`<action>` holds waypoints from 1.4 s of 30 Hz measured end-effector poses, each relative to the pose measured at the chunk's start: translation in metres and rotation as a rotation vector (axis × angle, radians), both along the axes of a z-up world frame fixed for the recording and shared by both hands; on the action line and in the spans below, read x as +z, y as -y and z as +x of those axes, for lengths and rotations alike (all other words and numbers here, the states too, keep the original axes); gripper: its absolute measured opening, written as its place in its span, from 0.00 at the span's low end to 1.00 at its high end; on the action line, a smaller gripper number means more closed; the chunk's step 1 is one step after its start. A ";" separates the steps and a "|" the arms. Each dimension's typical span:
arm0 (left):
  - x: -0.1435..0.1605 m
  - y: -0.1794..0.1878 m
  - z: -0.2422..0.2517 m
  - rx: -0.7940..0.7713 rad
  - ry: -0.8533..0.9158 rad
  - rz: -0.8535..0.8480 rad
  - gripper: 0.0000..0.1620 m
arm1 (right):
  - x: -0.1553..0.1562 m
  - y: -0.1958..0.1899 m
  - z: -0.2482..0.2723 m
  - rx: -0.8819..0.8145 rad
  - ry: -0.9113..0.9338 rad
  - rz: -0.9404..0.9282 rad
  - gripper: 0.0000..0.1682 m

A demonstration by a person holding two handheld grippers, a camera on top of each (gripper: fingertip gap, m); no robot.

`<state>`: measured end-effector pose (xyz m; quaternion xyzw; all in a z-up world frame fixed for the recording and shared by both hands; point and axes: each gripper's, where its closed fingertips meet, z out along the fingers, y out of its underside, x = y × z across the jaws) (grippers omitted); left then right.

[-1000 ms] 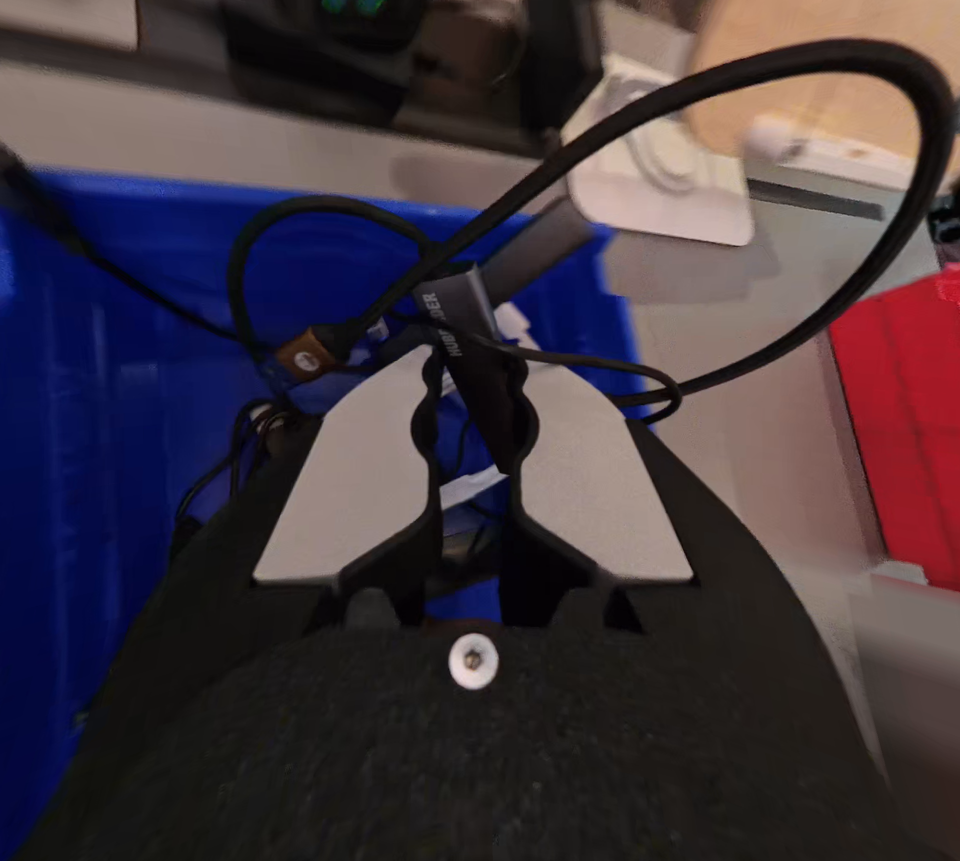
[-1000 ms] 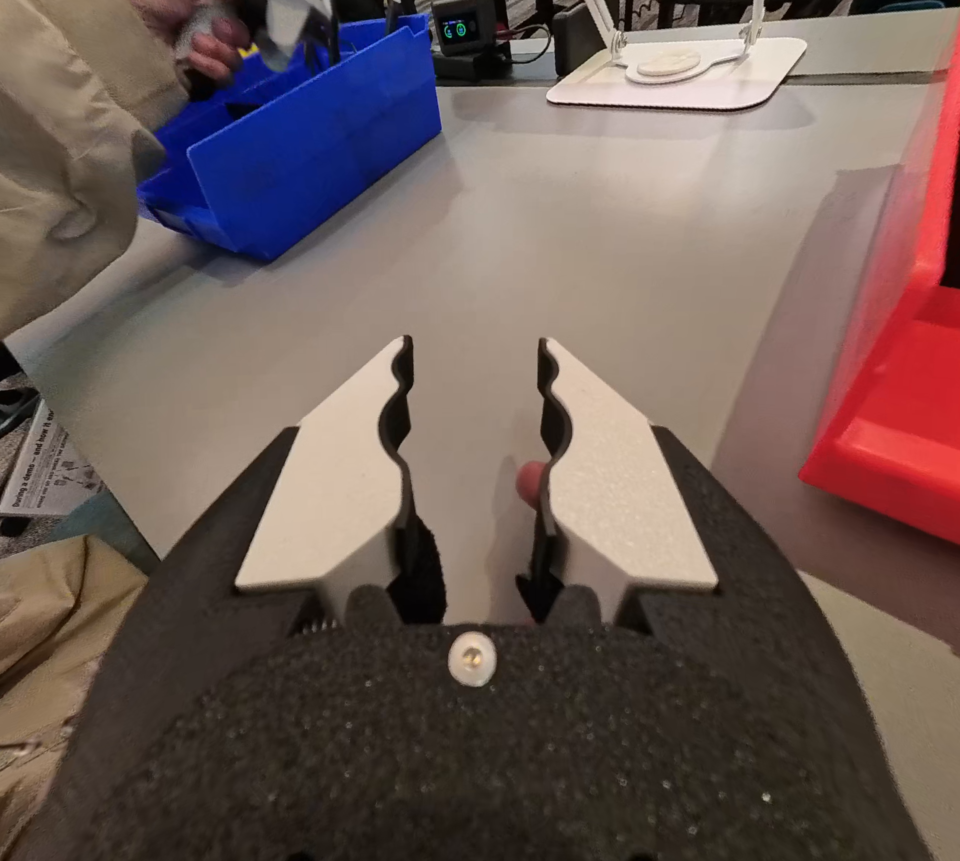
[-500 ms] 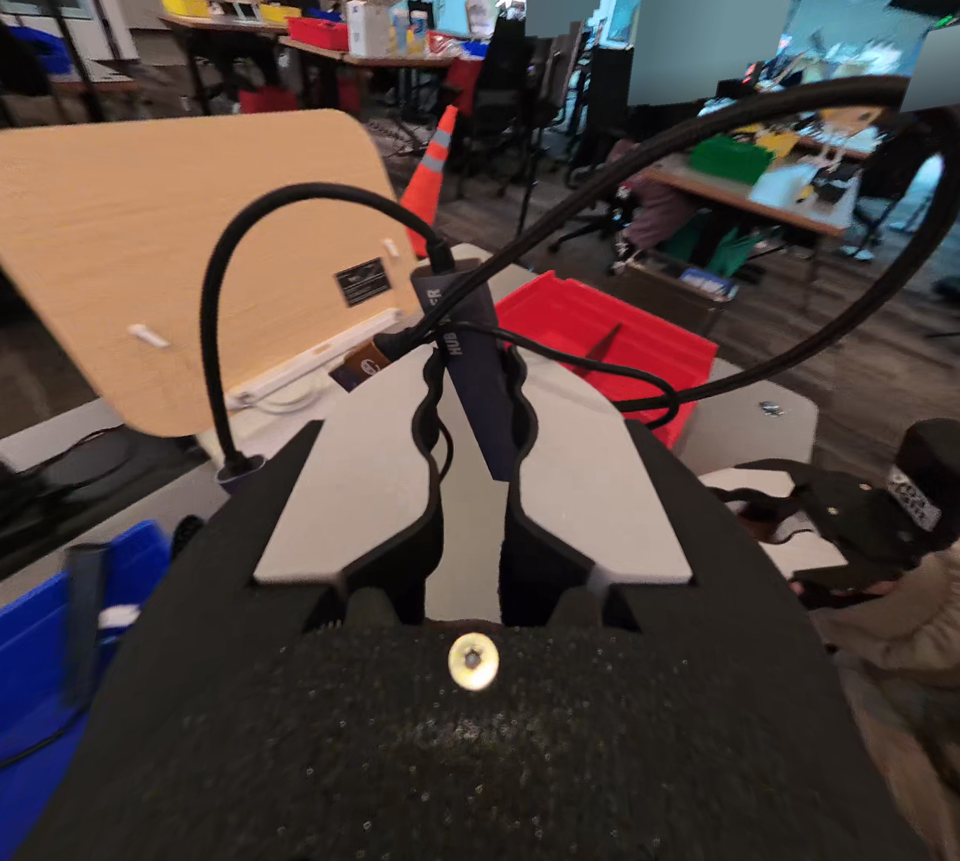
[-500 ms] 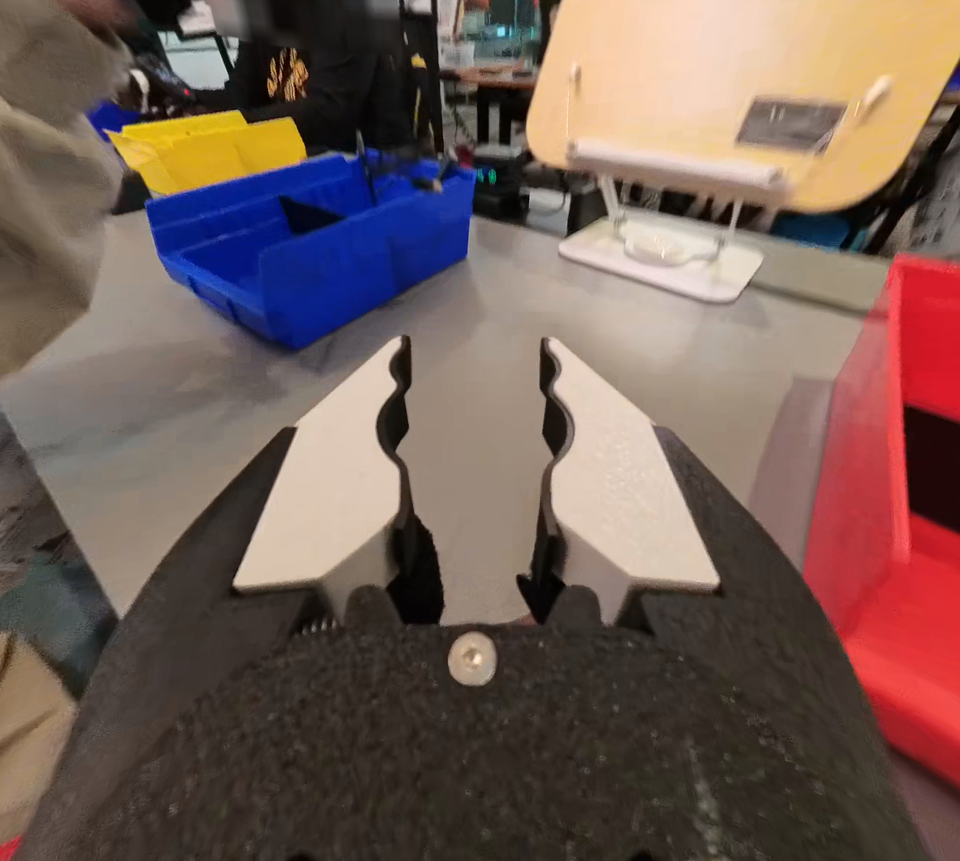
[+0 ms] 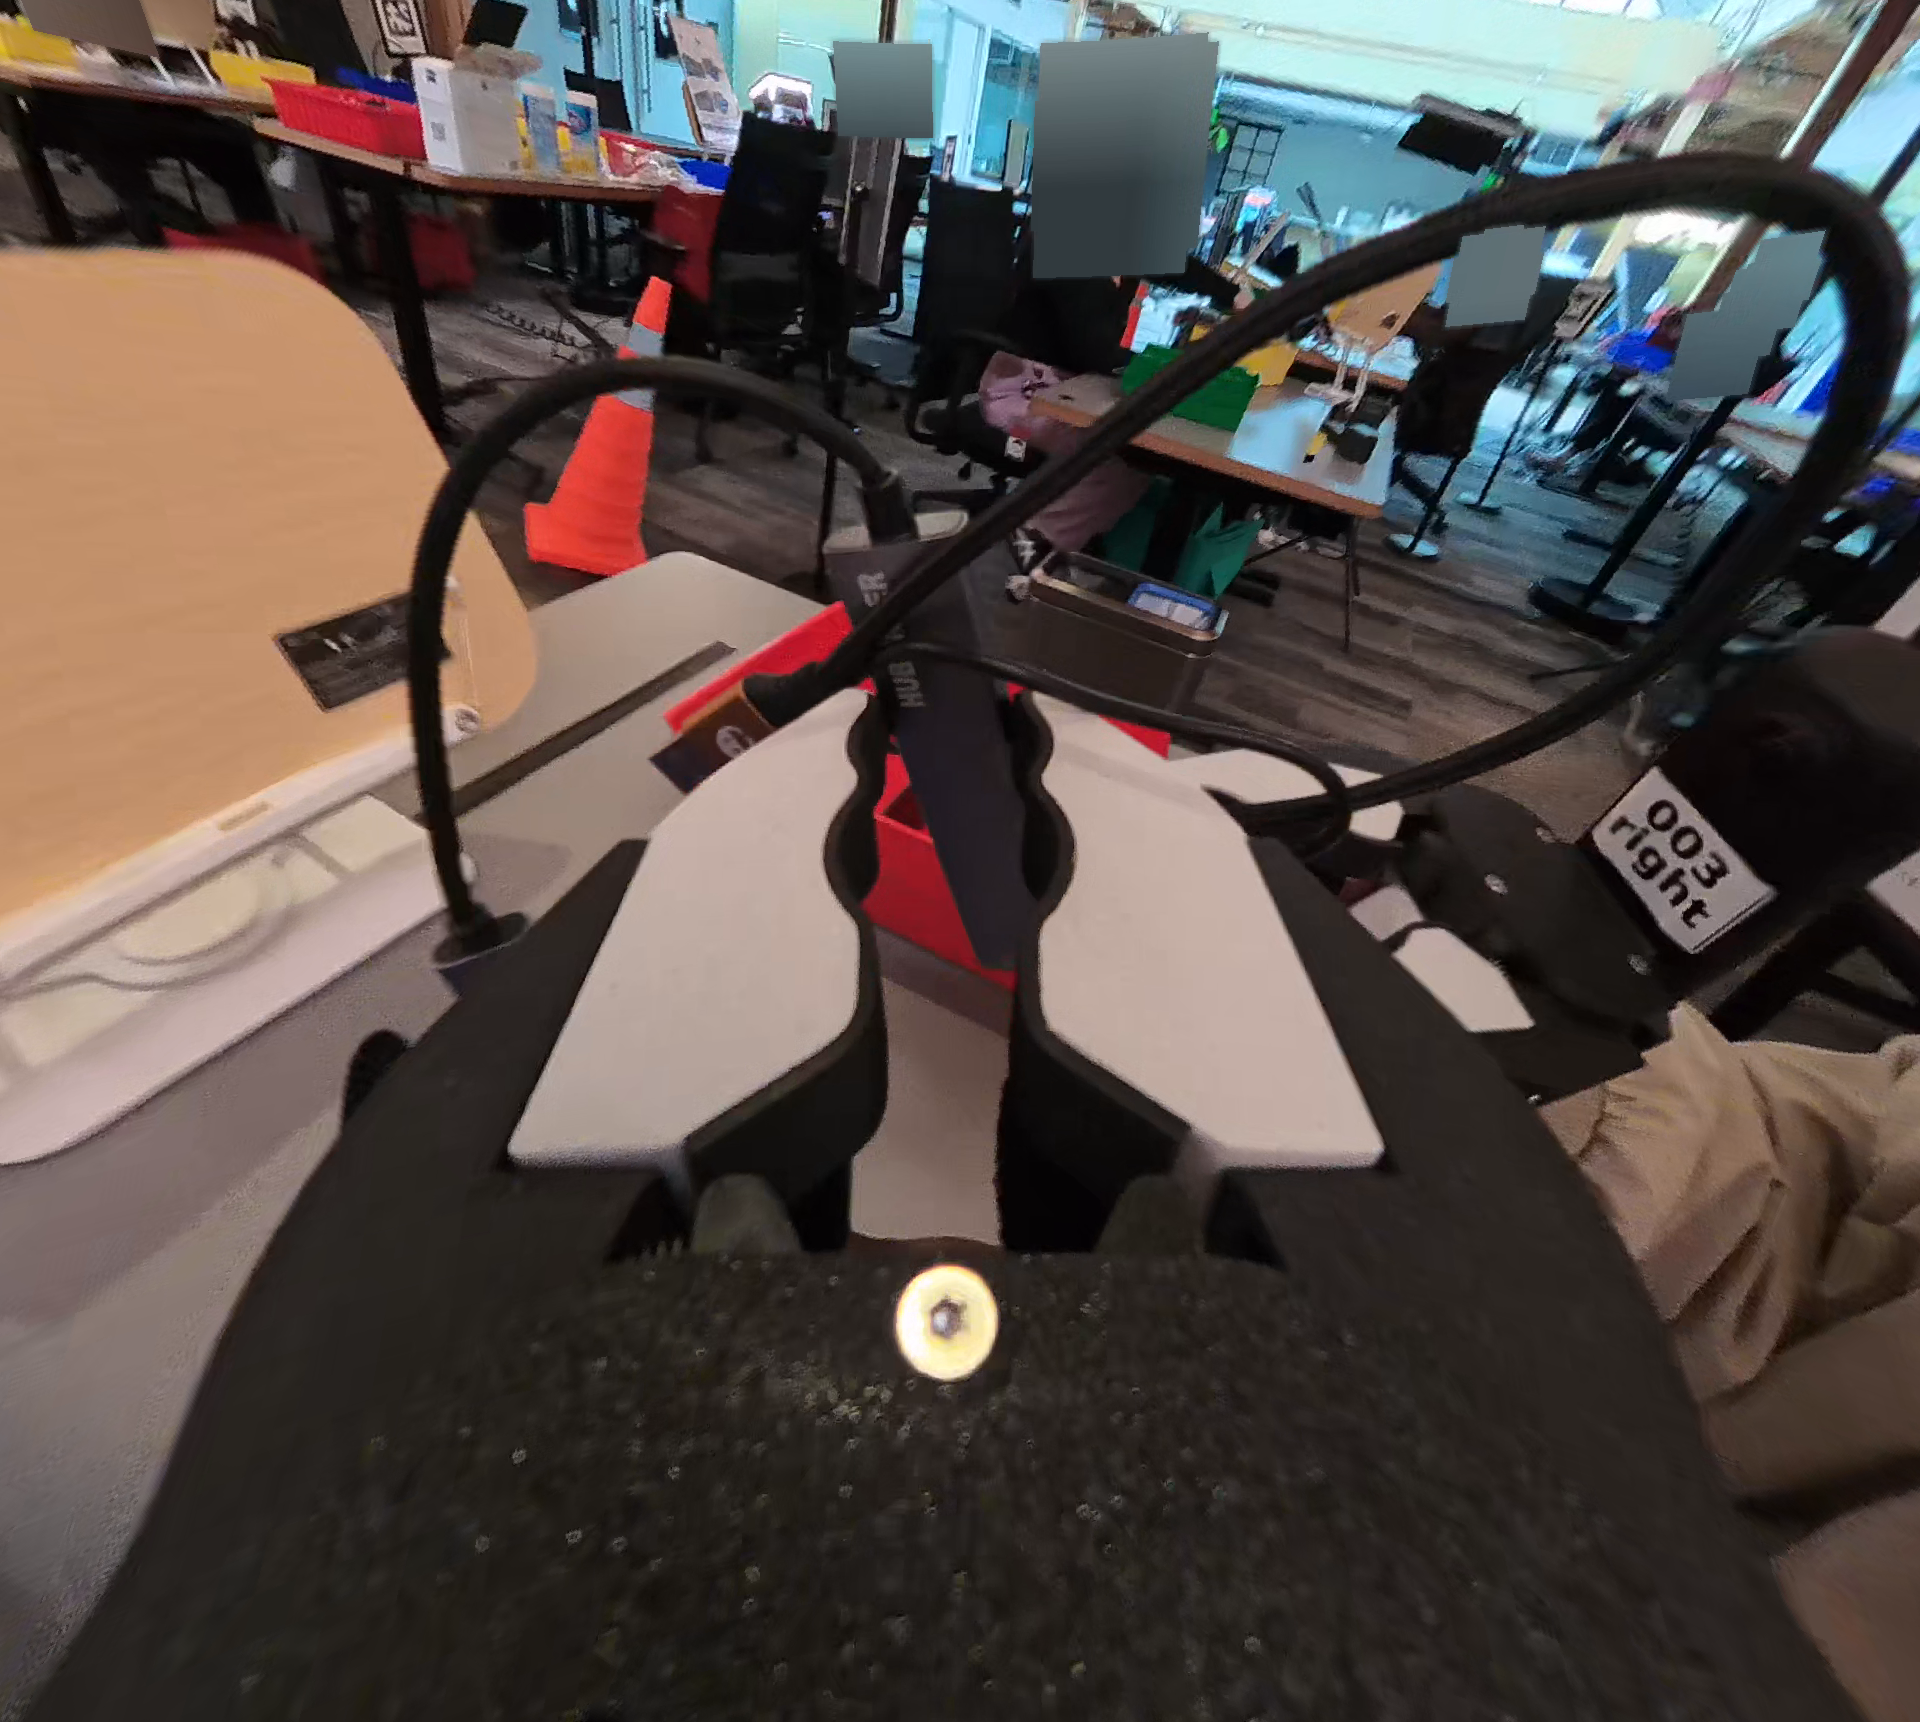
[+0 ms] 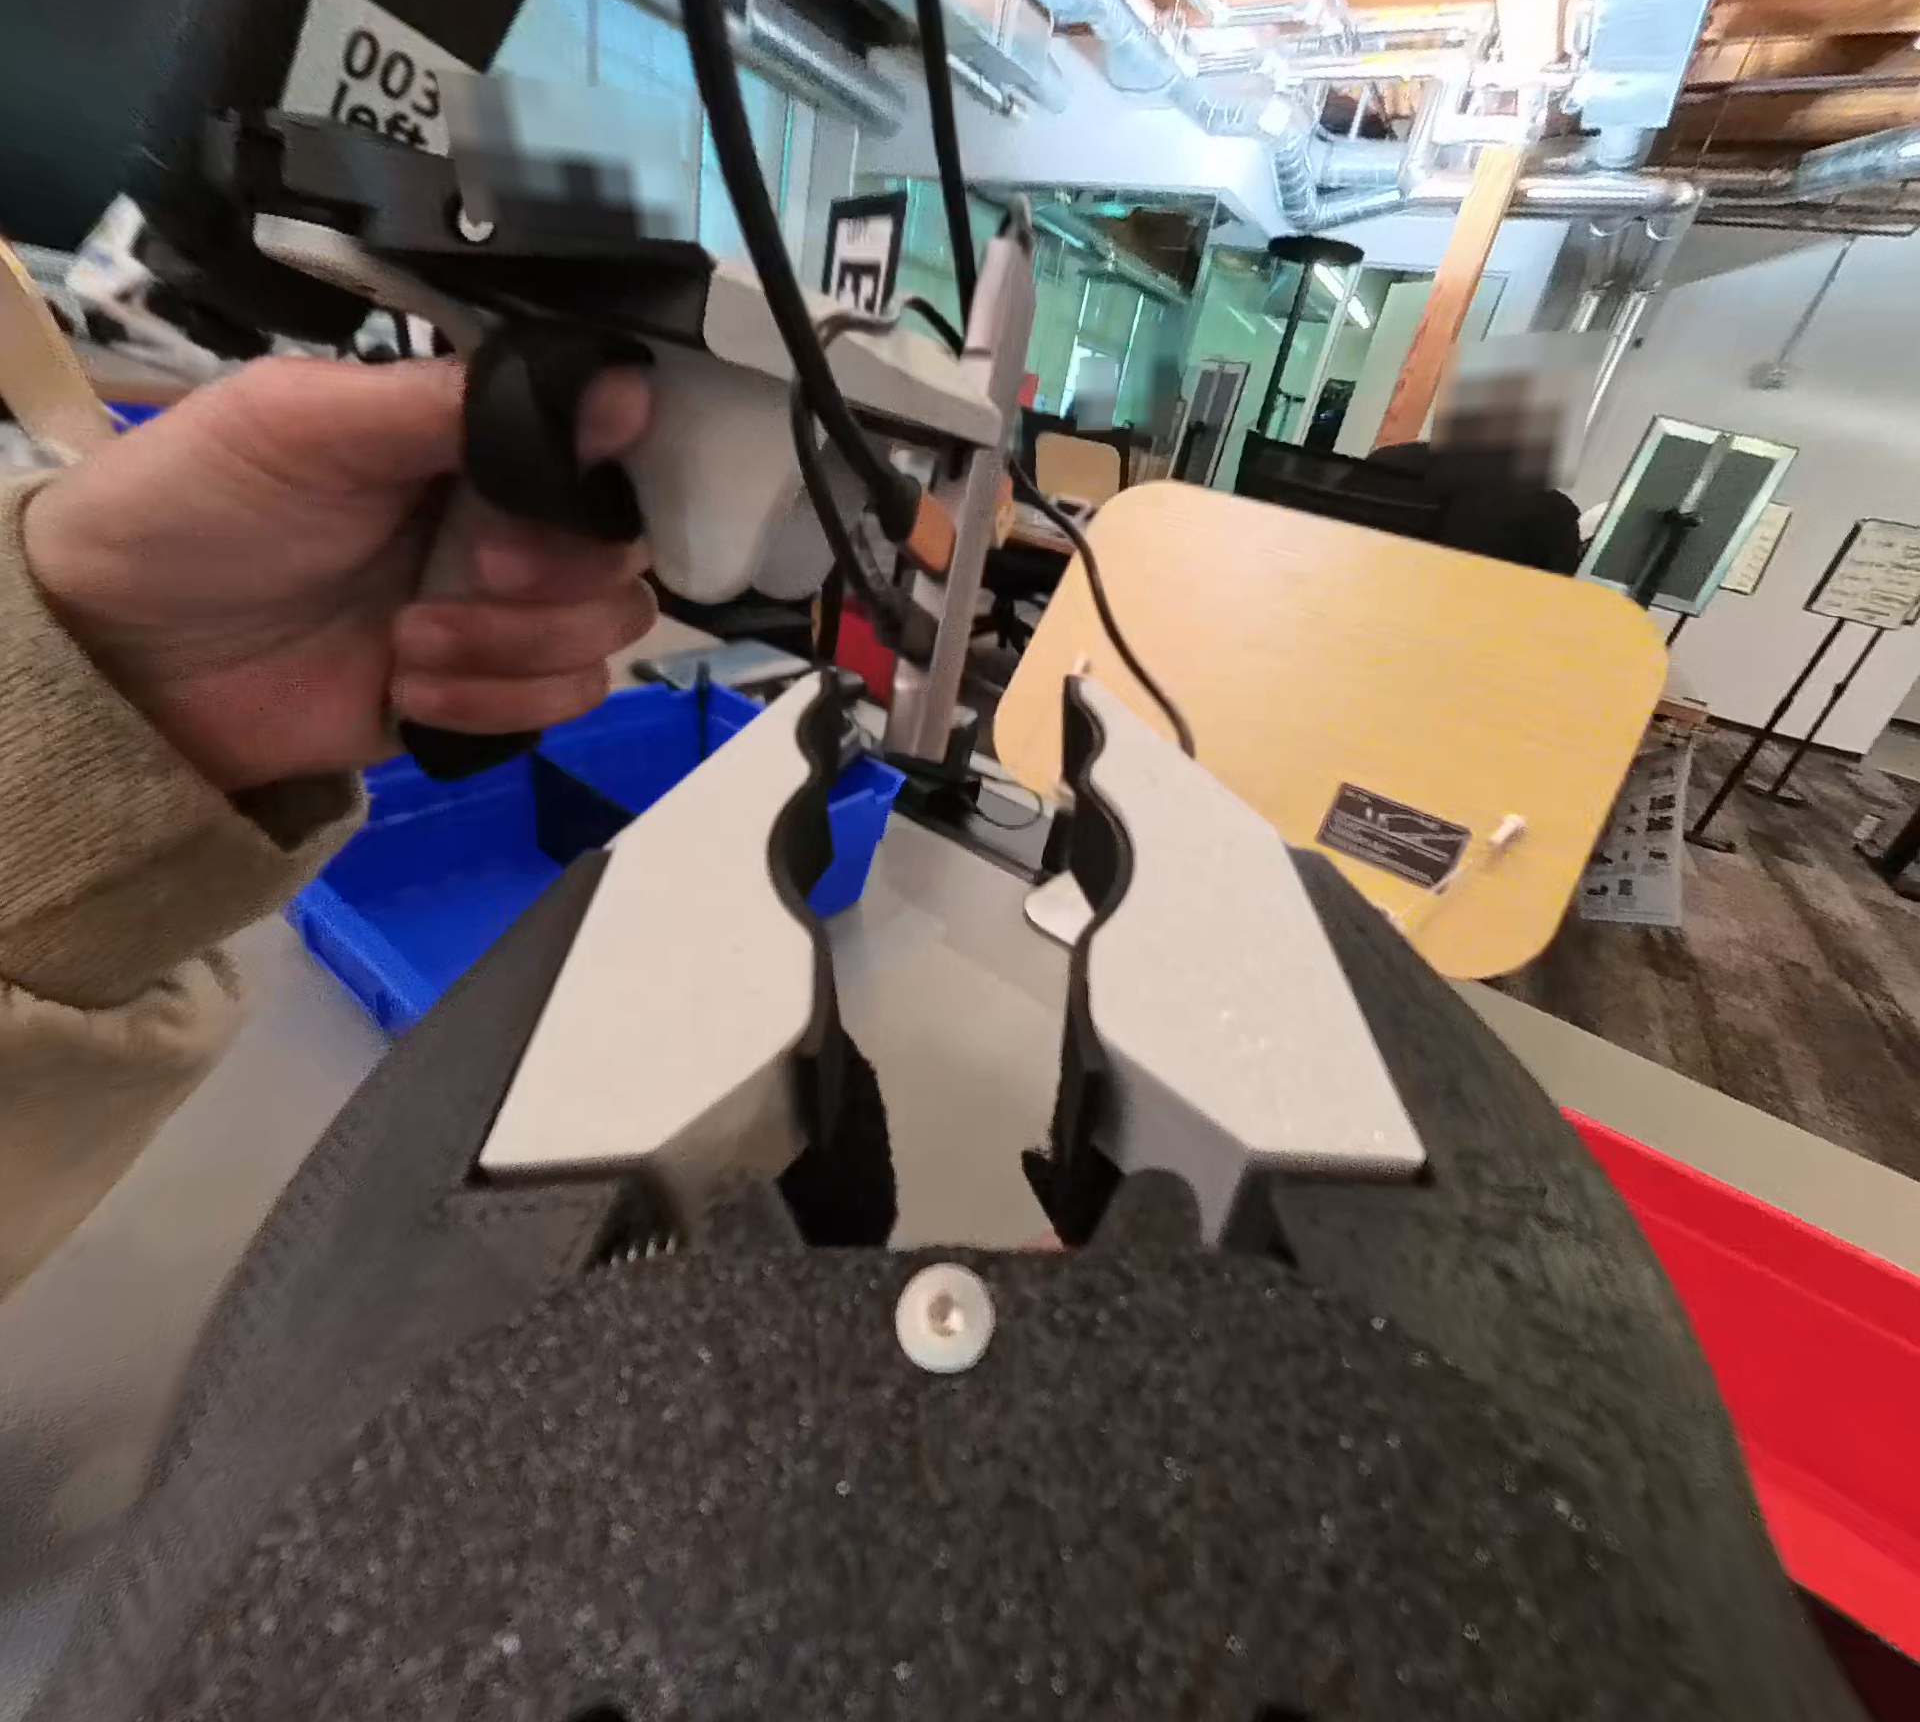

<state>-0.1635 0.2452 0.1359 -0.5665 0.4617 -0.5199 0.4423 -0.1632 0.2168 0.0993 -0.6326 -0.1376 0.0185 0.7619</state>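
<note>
My left gripper is shut on a slim dark grey hub and holds it in the air above the grey table. A thick black cable loops out to the right of the hub. A shorter cable arcs to the left, and a brown plug sits by the left fingertip. The red bin lies just beyond the fingers. My right gripper is open and empty. It points up at the left gripper, held by a hand, with the hub upright.
A blue bin stands on the table behind the left hand. A wooden board on a white stand is at the back, also in the left wrist view. The red bin's wall is at the lower right. The right gripper's black body is nearby. The tips of one gripper are about 5 cm away from the tips of the other.
The left gripper has lifted the hub and its cables out of the blue bin and swung right towards the red bin. The right gripper has tilted up and now faces the left gripper.
</note>
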 end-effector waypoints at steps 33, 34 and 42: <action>-0.164 0.022 -0.062 0.042 -0.020 0.148 0.31 | -0.083 0.009 0.023 0.358 0.474 0.072 0.05; -0.160 0.029 -0.062 0.011 0.010 0.144 0.31 | -0.085 0.013 0.020 0.397 0.466 0.074 0.05; -0.138 0.086 -0.067 -0.309 0.079 0.060 0.23 | -0.126 -0.011 0.033 0.334 0.518 -0.085 0.05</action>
